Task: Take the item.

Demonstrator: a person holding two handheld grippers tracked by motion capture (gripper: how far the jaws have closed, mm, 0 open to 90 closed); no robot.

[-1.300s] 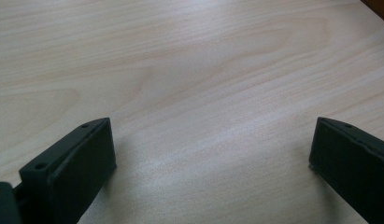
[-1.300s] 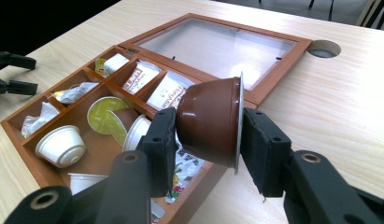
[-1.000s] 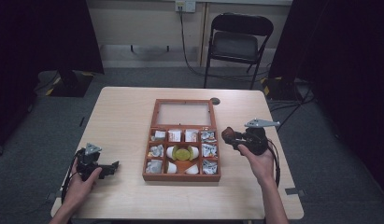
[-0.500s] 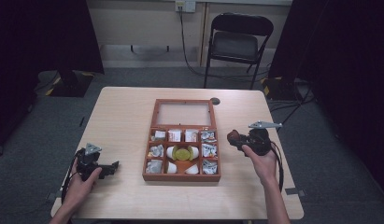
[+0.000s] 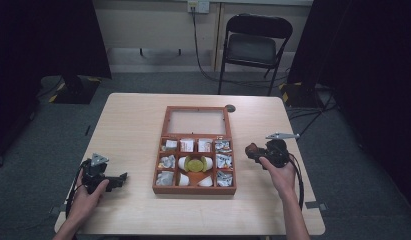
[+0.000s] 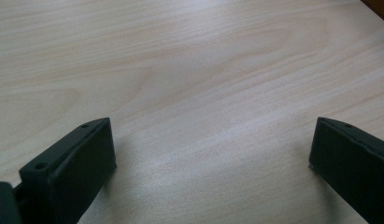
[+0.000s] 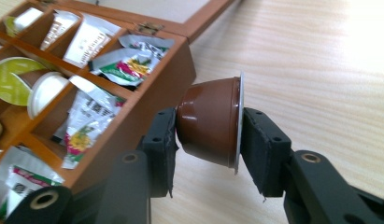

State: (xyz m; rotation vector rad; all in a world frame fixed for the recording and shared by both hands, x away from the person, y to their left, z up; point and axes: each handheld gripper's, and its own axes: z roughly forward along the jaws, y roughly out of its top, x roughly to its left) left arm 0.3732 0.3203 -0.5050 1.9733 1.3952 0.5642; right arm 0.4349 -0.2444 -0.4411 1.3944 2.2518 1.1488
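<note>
On the pale wooden table [image 5: 133, 120] an open wooden box [image 5: 195, 186] lies at the middle, its glazed lid [image 5: 197, 121] laid flat on the far side and its compartments stocked with foil sachets, white pods and one green-lidded pod [image 5: 195, 163]. The right gripper [image 7: 207, 123] is just beside the box's right wall, clear of it, above the tabletop. Its two black jaws are closed onto a brown coffee capsule [image 7: 209, 122], which lies on its side between them: one pad bears on the capsule's rounded base, the other on its flat foil rim, so the capsule spans the whole gap and its rim stands on edge. In the high view the same capsule [image 5: 251, 150] shows as a dark brown lump at the tip of the right gripper [image 5: 258, 152], pointing toward the box, with the right hand [image 5: 279, 172] wrapped around the handle behind it. The left gripper [image 5: 118, 180] is held low over the table's near left part, well apart from the box, in the left hand [image 5: 85, 197]. Its jaws stand wide apart with bare wood between them and nothing in their hold.
</note>
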